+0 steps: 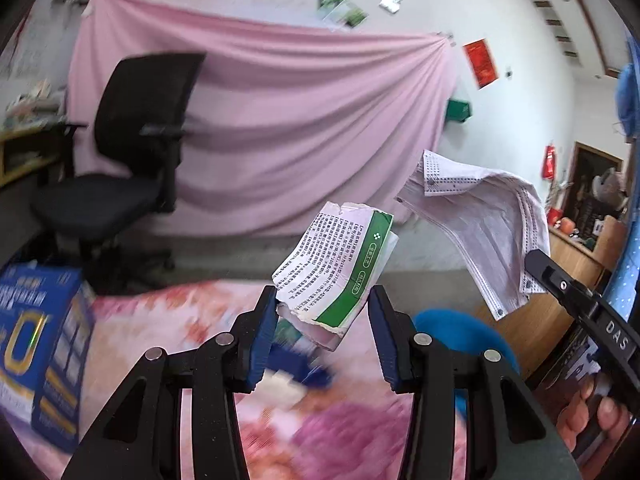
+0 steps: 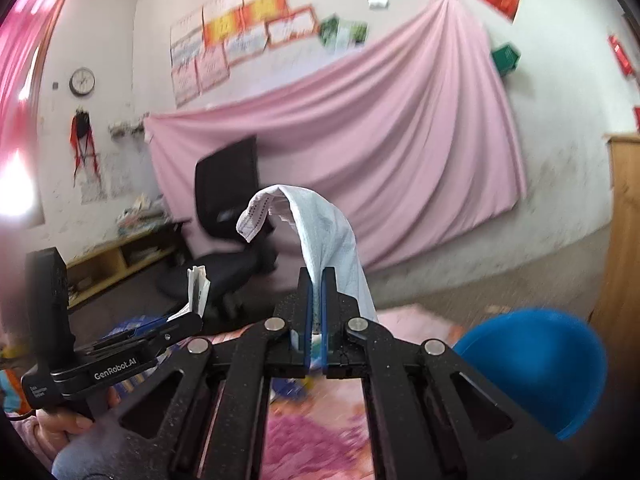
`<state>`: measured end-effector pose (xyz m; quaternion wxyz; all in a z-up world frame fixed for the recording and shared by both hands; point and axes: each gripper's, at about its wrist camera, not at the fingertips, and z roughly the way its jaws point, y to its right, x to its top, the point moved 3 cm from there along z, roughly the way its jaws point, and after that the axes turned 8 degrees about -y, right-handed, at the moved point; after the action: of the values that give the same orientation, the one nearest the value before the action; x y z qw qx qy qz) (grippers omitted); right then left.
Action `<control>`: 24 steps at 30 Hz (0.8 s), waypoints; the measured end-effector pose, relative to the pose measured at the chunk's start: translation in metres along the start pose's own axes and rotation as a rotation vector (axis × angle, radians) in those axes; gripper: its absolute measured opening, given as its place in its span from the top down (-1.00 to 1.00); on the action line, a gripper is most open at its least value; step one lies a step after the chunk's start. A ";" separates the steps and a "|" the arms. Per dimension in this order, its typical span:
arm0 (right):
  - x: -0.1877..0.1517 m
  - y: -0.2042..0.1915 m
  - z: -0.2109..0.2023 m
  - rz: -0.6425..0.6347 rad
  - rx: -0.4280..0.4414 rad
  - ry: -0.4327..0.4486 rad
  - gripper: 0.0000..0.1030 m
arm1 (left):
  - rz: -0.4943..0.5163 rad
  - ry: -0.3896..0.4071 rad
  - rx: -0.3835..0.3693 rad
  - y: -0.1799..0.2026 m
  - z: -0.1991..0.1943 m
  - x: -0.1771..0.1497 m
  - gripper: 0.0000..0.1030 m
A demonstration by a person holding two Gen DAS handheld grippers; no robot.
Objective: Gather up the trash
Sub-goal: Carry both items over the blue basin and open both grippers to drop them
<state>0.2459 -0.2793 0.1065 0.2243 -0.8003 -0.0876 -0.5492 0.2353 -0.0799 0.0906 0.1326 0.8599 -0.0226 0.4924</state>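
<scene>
Left gripper (image 1: 322, 312): jaws spread wide, torn green-and-white wrapper (image 1: 336, 268) seen between them, touching left pad; grip cannot be told. Right gripper (image 2: 317, 300): jaws narrow, clamped on face mask (image 2: 332, 236), held aloft. Blue bin (image 2: 536, 364) just right, above floral tabletop (image 2: 304, 440).

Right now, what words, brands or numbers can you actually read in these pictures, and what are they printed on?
"DAS": on the right gripper, seen from the left wrist.
"GenRobot.AI": on the left gripper, seen from the right wrist.
Torn green-and-white packet: dense print, too small to read.
Blue box: blurred.
Wall posters: blurred.
Face mask: no text.
</scene>
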 end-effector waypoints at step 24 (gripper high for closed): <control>-0.017 0.152 -0.059 0.120 -0.340 0.115 0.39 | 0.230 -0.035 -0.225 0.180 0.109 0.014 0.22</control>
<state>0.2482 -0.4391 0.0682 0.1228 -0.7977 0.0675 -0.5865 0.3038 -0.2792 0.0872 0.1705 0.8398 -0.1783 0.4835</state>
